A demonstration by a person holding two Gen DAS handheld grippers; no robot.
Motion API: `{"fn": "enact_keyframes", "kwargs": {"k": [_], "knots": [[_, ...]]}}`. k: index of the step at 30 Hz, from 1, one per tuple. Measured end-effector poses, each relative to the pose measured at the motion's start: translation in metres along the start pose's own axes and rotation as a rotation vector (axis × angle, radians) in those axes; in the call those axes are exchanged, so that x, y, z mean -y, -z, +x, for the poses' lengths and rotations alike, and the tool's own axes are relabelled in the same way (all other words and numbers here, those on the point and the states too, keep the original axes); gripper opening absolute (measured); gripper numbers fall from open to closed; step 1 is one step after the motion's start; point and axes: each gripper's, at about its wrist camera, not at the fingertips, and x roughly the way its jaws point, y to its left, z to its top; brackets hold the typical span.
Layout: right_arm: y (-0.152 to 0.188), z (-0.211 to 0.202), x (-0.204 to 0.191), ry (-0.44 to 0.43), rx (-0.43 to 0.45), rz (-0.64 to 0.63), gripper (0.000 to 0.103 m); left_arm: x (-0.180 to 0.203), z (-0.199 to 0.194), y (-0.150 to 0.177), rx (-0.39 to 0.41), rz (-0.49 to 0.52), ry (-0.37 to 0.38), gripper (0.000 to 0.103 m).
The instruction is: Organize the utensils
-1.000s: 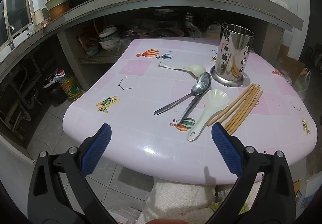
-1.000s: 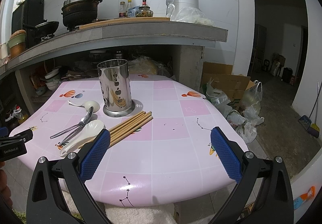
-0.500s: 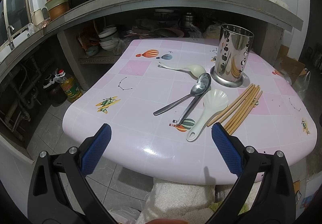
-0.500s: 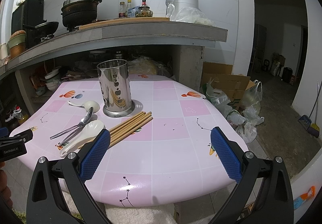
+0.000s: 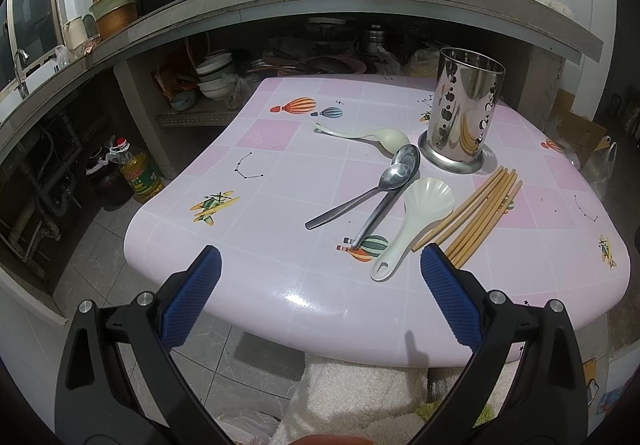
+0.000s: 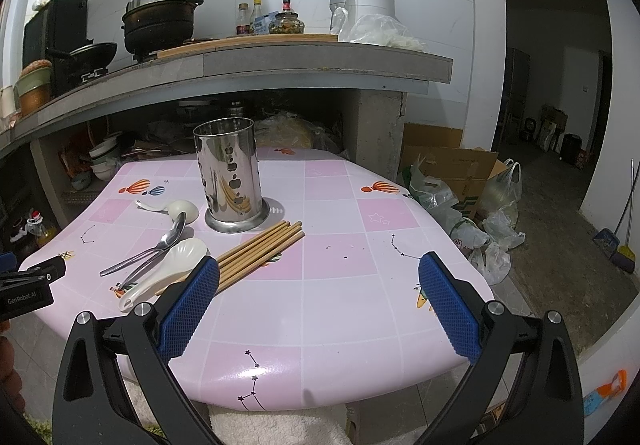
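A perforated steel utensil holder point(image 5: 462, 113) point(image 6: 231, 175) stands upright on the pink table point(image 5: 280, 173) point(image 6: 344, 257). In front of it lie two metal spoons point(image 5: 376, 191) point(image 6: 160, 249), a white ladle spoon point(image 5: 416, 219) point(image 6: 168, 269), a second white spoon point(image 5: 368, 135) point(image 6: 176, 209) and a bundle of wooden chopsticks point(image 5: 476, 213) point(image 6: 256, 253). My left gripper point(image 5: 320, 297) is open and empty at the table's near edge. My right gripper point(image 6: 320, 305) is open and empty, its left pad over the chopstick ends.
A concrete counter point(image 6: 280, 61) with pots, bottles and an appliance overhangs the table's far side. Bowls point(image 5: 212, 79) sit on the shelf beneath. An oil bottle point(image 5: 138, 175) stands on the floor at left. Cardboard box and bags point(image 6: 472, 197) lie at right.
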Motion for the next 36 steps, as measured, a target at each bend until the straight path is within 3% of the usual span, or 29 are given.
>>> {"fn": "enact_keyframes", "kwargs": {"k": [29, 36], "knots": [[0.001, 0.002, -0.001, 0.0, -0.003, 0.0, 0.097, 0.0, 0.004, 0.004, -0.012, -0.004, 0.002, 0.096], [0.013, 0.013, -0.006, 0.006, -0.03, -0.012, 0.097, -0.002, 0.014, 0.006, -0.02, -0.001, -0.023, 0.096]]}}
